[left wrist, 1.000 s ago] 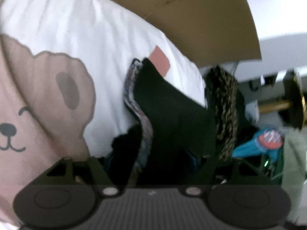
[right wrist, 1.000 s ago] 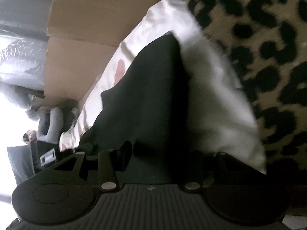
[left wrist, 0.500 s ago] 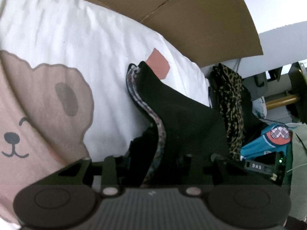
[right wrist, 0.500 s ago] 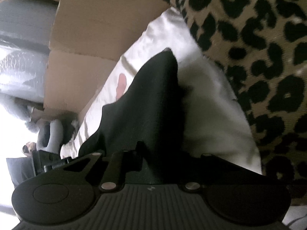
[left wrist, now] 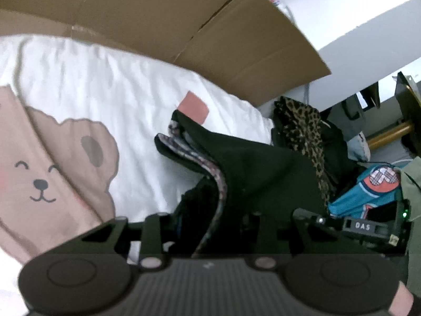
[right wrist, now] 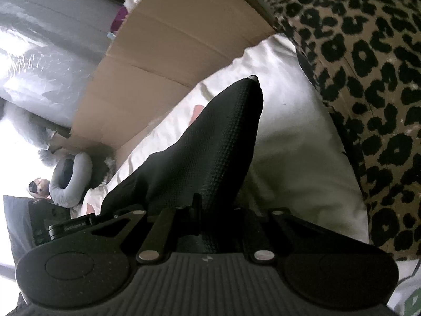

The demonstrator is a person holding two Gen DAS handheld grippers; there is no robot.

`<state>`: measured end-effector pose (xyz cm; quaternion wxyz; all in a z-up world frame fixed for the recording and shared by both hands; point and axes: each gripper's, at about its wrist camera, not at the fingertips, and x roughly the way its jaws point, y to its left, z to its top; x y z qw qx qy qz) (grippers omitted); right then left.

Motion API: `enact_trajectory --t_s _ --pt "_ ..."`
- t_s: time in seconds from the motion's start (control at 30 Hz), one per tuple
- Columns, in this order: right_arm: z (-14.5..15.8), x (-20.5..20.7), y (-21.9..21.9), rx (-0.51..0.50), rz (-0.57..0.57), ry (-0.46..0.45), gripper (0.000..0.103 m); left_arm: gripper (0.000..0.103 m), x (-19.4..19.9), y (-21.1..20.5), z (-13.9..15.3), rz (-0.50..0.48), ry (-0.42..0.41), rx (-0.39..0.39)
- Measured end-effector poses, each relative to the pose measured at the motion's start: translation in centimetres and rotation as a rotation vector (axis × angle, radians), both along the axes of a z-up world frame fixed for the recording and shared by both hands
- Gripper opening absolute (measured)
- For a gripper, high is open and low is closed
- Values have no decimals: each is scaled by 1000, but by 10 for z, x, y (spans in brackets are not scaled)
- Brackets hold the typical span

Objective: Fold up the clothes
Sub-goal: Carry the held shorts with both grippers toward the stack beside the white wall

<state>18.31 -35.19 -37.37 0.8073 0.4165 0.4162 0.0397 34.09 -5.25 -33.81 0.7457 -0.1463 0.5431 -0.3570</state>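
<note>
A white bedsheet (left wrist: 126,100) with a bear print spreads before a cardboard box (left wrist: 163,18), leopard-print fabric (right wrist: 368,79) at its right. On it the black garment (left wrist: 257,173) rises, each hand-held gripper clenched on it, the left (left wrist: 208,226) bunching its patterned lining, the right (right wrist: 208,218) pinching thin cloth.

— From my left wrist feed I can't see the fingertips of the left gripper (left wrist: 208,226): the black garment (left wrist: 252,173) bunches over them, so the grip itself is buried in dark cloth.

— Same on the right?

— Yes. The right gripper (right wrist: 208,226) has the garment's fabric covering both tips. The leopard-print cloth (right wrist: 368,79) runs off the top and right edges. The bear-print sheet (left wrist: 79,131) is cut at the left and slightly blurred.

— And behind it?

— The cardboard box (left wrist: 184,18) runs out at the top; the small clutter at far right I can't make out.
</note>
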Motion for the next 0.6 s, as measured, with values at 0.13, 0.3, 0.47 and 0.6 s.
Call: enact_trajectory --t_s 0.13,0.3,0.47,0.6 --pt "23 -3 7 -36 9 -28 7 36 -12 2 28 6 -42 18" --pt "59 -7 15 -70 34 -79 7 36 -23 4 63 27 -64 38" --pt "91 -9 22 -94 40 -117 7 36 -32 6 100 75 -68 56" --pt "126 -10 29 -139 65 -145 7 36 -41 7 137 93 -85 68"
